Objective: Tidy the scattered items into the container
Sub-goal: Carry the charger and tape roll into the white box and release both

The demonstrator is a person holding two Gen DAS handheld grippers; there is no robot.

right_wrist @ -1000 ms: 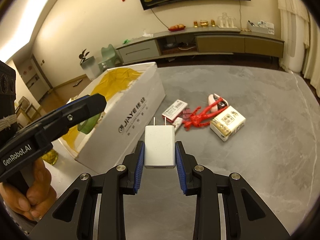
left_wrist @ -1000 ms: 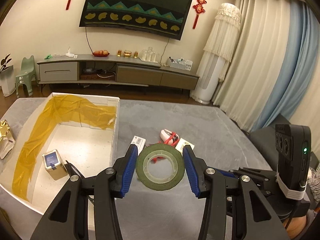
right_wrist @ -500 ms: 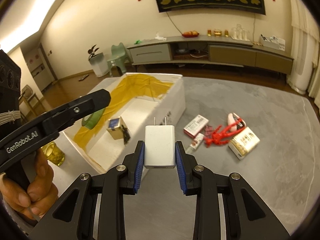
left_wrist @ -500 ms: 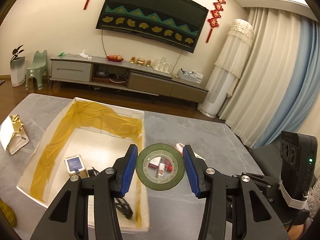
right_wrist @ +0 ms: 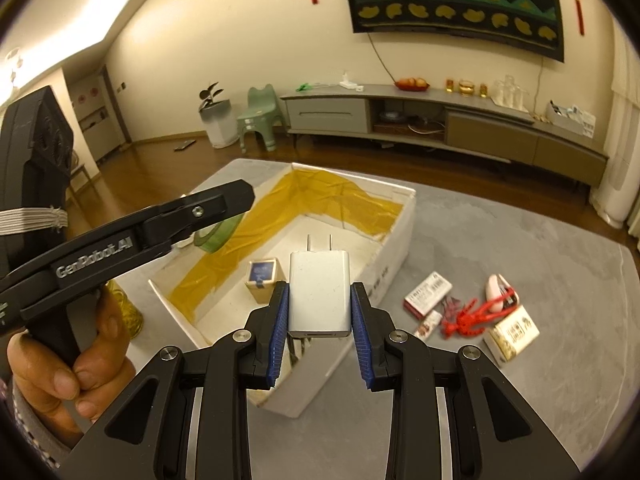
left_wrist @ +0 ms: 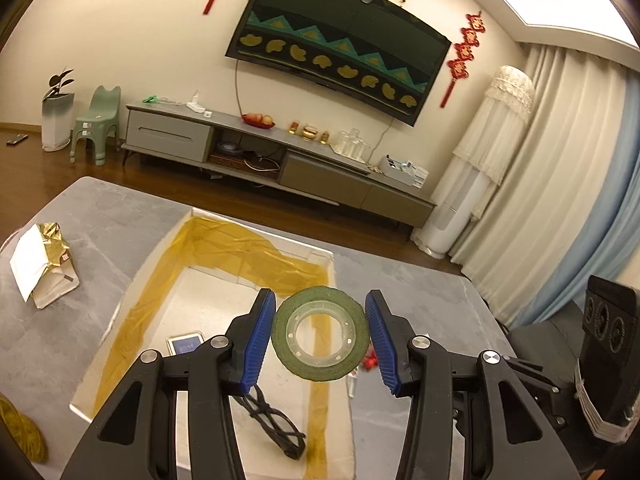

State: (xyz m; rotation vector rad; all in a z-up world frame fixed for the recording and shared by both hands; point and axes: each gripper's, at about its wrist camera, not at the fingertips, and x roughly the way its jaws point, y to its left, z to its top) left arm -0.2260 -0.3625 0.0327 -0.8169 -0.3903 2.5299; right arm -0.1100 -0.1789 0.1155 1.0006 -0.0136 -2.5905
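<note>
Left tool (left_wrist: 320,334) clamped on tape roll (left_wrist: 320,364), right tool (right_wrist: 320,312) on charger (right_wrist: 319,292); both above box (right_wrist: 394,240), ready to drop

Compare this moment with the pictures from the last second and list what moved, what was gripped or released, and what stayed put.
Both tools travelled from beside the white box to above its open top. The left tool carried the green tape roll over the box's near right side; the right tool brought the white charger over its interior. Nothing was gripped or released. The small box and black cable inside, and the clutter on the table, stayed put.
</note>
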